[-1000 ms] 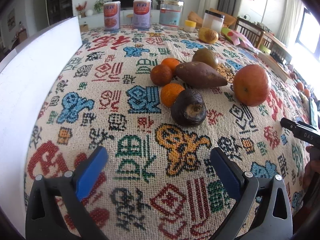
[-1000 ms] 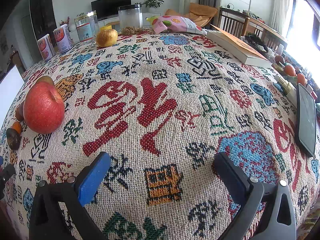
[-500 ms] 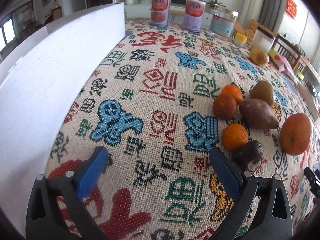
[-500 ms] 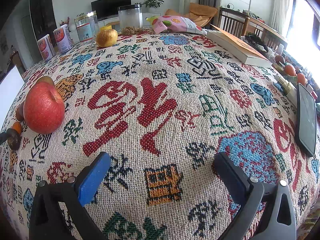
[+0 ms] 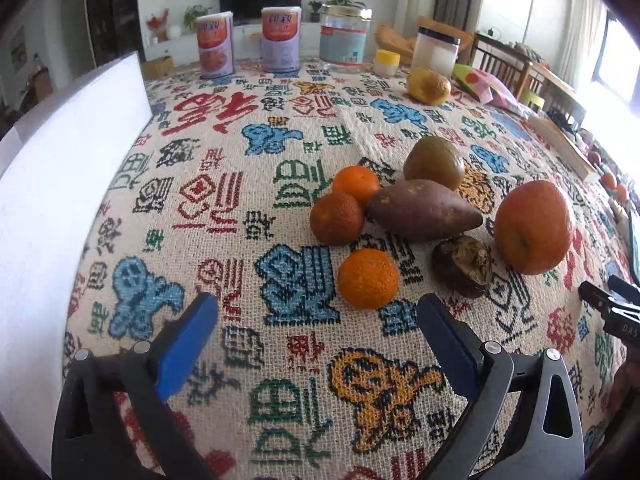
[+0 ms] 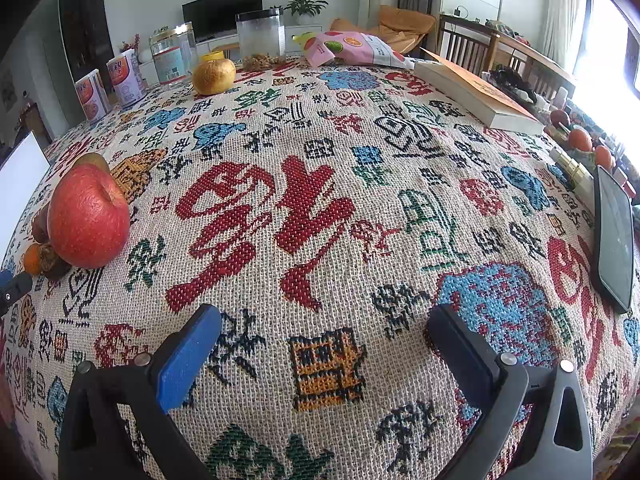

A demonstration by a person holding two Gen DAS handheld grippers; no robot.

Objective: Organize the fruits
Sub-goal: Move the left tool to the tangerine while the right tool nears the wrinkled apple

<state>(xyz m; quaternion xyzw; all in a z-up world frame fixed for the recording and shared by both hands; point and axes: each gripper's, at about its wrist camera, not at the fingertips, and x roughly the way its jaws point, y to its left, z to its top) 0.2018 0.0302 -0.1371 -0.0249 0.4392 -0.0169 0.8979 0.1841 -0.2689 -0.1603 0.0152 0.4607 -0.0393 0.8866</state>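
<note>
Left gripper (image 5: 316,320) stands wide and empty, with the nearest mandarin (image 5: 368,278) just ahead on the tablecloth (image 5: 200,200). I judge it light, soft-skinned and prone to rolling; I would grip across its middle, gently. Right gripper (image 6: 324,332) also gapes, unloaded.

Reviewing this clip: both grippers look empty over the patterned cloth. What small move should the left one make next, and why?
Probably ease the left gripper forward and slightly right so its open jaws straddle the nearest tangerine. That fruit lies just beyond the fingertips, apart from the sweet potato and the dark wrinkled fruit, so it is the easiest pick. The right gripper is open over bare cloth, with the apple off to its left.
</note>
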